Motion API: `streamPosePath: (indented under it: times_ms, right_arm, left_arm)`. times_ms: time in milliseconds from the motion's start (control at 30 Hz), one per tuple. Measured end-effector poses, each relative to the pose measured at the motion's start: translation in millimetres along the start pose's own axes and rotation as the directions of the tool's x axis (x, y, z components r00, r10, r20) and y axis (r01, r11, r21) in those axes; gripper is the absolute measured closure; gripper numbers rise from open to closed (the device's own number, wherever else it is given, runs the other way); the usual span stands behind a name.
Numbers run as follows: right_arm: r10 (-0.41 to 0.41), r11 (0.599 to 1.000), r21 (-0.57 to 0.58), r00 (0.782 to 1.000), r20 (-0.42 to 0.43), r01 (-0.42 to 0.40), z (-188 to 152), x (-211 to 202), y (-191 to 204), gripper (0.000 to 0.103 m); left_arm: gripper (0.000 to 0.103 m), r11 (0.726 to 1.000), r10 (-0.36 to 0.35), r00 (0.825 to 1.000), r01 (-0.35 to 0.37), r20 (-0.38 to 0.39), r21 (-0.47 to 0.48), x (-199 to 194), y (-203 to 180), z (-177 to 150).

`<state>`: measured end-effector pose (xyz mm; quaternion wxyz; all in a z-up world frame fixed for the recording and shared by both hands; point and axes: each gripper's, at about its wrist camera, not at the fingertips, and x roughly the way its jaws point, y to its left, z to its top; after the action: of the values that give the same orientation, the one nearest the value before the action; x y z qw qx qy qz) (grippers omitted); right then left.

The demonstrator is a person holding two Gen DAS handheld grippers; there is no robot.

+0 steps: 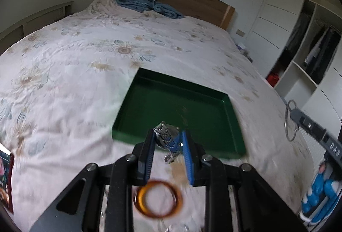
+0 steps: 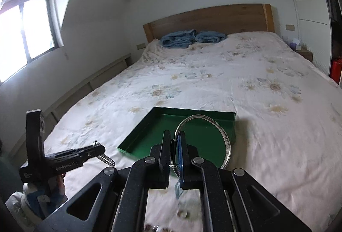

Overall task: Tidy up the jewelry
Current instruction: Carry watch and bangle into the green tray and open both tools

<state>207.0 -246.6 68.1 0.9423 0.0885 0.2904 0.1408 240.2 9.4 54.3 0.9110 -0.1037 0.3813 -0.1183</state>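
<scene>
The left claw [image 2: 100,151] body reads "GenRobot.AI" in white along its side.

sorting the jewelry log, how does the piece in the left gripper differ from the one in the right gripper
The left gripper is clamped on a chunky metal-link watch; the right gripper pinches a thin silver bangle. The watch bunches between the pads with its band end dangling; the bangle is one rigid open hoop. Both are silvery and held above the green tray.
</scene>
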Motion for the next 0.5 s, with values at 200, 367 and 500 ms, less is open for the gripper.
streamPosePath:
  times_ms: [200,367,500]
  right_arm:
    - [-0.030,0.999,0.031,0.998,-0.059,0.032,-3.9,67.7,-18.3,0.097]
    - [-0.055,0.997,0.045,0.989,-0.135,0.062,-16.2,119.2,-34.5,0.097]
    - [-0.075,0.995,0.053,0.976,-0.207,0.087,-29.5,151.0,-44.7,0.097]
  left_arm:
    - [0.079,1.000,0.014,0.999,-0.015,-0.040,-0.024,62.8,13.0,26.4]
    - [0.079,0.999,0.023,0.996,-0.025,-0.088,-0.022,111.5,15.7,30.0]
    - [0.079,0.999,0.040,0.990,-0.042,-0.133,-0.011,146.7,14.7,23.7]
